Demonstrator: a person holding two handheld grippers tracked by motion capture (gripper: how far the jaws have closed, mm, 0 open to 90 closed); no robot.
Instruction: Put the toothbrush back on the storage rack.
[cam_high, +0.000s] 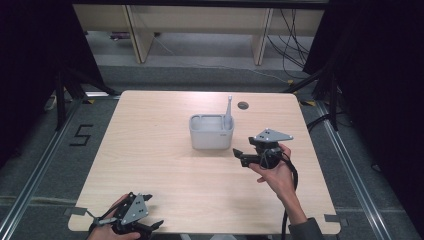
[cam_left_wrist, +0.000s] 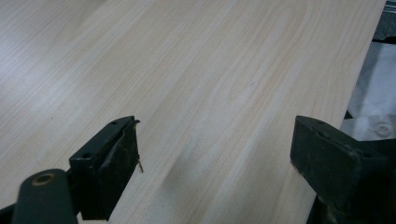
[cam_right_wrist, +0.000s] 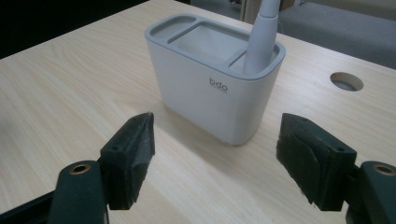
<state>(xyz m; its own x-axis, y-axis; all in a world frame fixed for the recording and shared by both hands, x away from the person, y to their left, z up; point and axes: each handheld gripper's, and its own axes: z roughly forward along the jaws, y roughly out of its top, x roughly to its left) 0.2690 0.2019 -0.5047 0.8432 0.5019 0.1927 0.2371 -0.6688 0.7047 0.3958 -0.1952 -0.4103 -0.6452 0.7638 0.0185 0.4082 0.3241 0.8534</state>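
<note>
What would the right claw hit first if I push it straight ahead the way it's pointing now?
Most likely the grey holder: it stands right ahead of the open right claw, bare table between them. The handle stands in its far compartment.

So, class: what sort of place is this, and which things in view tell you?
Probably a lab or recording room: a bare wooden table fenced by black curtains, floor rails with a taped number, and loose cables behind.

Handle (cam_right_wrist: 261, 37) in holder (cam_right_wrist: 205, 100) (end compartment).
</note>
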